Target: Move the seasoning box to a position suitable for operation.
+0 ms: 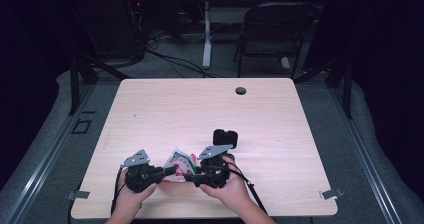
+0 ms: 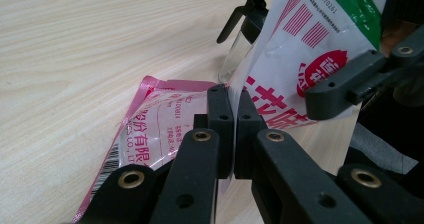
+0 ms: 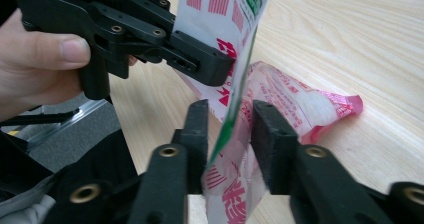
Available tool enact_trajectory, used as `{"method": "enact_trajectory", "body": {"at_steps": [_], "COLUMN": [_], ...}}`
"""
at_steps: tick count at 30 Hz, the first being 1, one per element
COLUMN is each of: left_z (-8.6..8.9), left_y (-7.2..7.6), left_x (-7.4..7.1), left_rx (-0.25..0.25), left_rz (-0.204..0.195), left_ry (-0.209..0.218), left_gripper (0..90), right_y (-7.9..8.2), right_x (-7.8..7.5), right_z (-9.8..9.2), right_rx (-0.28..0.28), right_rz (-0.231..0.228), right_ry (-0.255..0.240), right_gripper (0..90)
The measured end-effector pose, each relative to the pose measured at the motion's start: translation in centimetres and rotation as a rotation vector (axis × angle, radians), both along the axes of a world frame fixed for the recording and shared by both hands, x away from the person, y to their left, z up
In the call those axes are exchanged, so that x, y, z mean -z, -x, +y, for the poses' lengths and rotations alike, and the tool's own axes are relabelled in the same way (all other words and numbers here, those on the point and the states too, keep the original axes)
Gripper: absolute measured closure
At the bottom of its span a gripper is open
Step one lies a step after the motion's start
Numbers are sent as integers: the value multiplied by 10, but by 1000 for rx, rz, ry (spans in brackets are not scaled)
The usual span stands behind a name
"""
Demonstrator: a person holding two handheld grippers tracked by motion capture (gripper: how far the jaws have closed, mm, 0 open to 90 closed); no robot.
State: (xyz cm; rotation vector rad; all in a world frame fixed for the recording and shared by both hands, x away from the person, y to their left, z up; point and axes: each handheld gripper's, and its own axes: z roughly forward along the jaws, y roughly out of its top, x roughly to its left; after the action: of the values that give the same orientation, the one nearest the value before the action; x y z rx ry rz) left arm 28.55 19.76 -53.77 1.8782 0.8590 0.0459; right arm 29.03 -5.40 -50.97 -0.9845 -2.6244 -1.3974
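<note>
Hands at the near table [image 1: 150, 109] edge, 1 gripper each. Left gripper [image 2: 229, 134] is clenched on the edge of the white-red-green pouch [image 2: 300, 59], holding it upright off the wood, likely so the other side can be gripped. Right gripper [image 3: 230, 139] straddles the opposite edge of the same pouch, jaws parted, pads not yet pressing; no grip there. A pink pouch [image 3: 300, 101] lies flat on the table just behind the held one. Farther off, a clear spray bottle [image 2: 240, 39] with a black trigger stands behind the pouches. Beyond the table, a folding chair [image 1: 272, 29].
</note>
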Motion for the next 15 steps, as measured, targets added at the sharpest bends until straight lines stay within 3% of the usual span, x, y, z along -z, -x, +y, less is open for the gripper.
{"method": "enact_trajectory", "body": {"at_steps": [5,15], "left_z": [-1,-1], "left_y": [0,1], "left_x": [0,1], "left_rx": [8,7], "left_rz": [-1,-12], "left_ry": [-5,-17], "left_gripper": [899,896], "right_y": [-3,-8], "right_x": [-1,0], "right_z": [-2,-3], "right_rx": [9,-8], "right_rz": [25,39], "right_ry": [28,50], "right_gripper": [811,897]}}
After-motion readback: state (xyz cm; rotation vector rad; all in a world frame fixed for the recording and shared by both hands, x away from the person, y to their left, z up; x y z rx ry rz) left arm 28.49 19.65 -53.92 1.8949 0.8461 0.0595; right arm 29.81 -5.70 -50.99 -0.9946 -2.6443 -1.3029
